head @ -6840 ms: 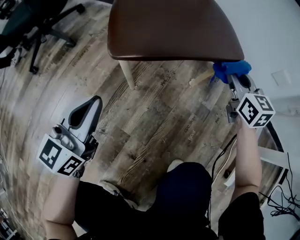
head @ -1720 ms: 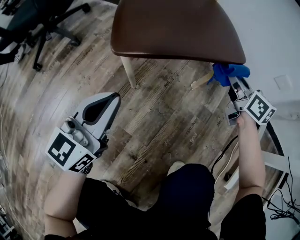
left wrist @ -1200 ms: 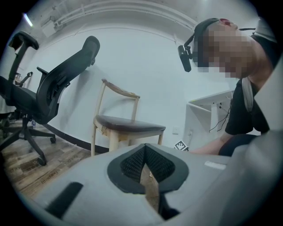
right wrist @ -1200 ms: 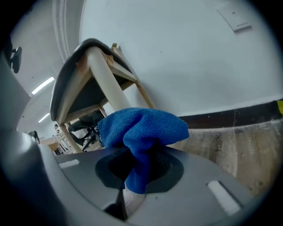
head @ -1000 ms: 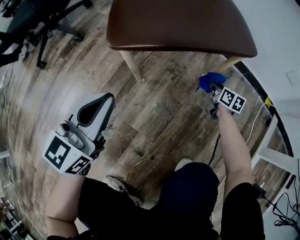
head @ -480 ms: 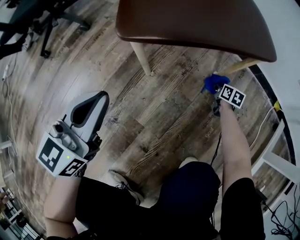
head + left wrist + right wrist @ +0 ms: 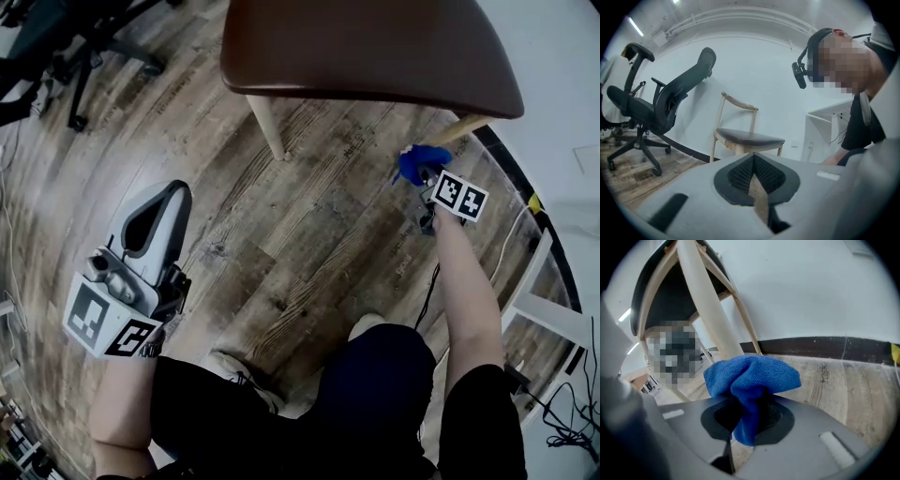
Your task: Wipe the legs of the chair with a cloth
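Observation:
A chair with a brown seat (image 7: 366,47) and pale wooden legs stands on the wood floor. My right gripper (image 7: 419,180) is shut on a blue cloth (image 7: 417,161), low beside the front right leg (image 7: 462,127). In the right gripper view the cloth (image 7: 752,378) bunches out of the jaws just under that leg (image 7: 708,305), touching or nearly touching it. The front left leg (image 7: 265,127) stands apart. My left gripper (image 7: 150,216) hangs over the floor at the left, shut with nothing in it; the left gripper view shows the whole chair (image 7: 740,133) ahead.
A black office chair (image 7: 84,47) stands at the far left, also in the left gripper view (image 7: 651,108). A white wall with a dark baseboard (image 7: 525,178) runs at the right. Cables and a white frame (image 7: 553,319) lie at the lower right. My knee (image 7: 375,375) is at the bottom.
The right gripper with the cloth came down from the seat's right corner to low beside the front right leg. The left gripper drifted slightly left and down.

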Action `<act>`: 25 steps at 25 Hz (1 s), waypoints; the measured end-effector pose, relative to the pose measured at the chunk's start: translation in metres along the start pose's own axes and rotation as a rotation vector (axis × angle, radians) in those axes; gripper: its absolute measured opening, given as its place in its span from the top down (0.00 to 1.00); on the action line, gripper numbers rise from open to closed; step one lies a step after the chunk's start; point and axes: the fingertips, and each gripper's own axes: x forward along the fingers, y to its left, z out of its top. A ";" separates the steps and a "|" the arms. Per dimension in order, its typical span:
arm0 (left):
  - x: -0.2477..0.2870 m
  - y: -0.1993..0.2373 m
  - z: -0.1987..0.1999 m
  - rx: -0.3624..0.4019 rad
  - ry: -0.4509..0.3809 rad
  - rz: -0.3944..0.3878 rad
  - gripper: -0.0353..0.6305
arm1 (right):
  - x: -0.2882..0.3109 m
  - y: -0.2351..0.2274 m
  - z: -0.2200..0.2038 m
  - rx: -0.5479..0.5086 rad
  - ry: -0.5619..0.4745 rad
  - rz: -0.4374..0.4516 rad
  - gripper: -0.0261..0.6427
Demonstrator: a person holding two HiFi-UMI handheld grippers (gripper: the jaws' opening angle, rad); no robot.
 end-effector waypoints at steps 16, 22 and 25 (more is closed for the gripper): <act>-0.067 -0.034 0.057 -0.130 0.045 0.174 0.95 | -0.217 0.138 0.160 -0.080 -0.158 0.060 0.86; -0.124 -0.073 0.107 -0.180 0.195 0.195 0.95 | -0.317 0.205 0.177 -0.036 -0.088 0.113 0.86; -0.146 -0.099 0.147 -0.218 0.229 0.190 0.95 | -0.369 0.247 0.201 -0.009 -0.086 0.148 0.86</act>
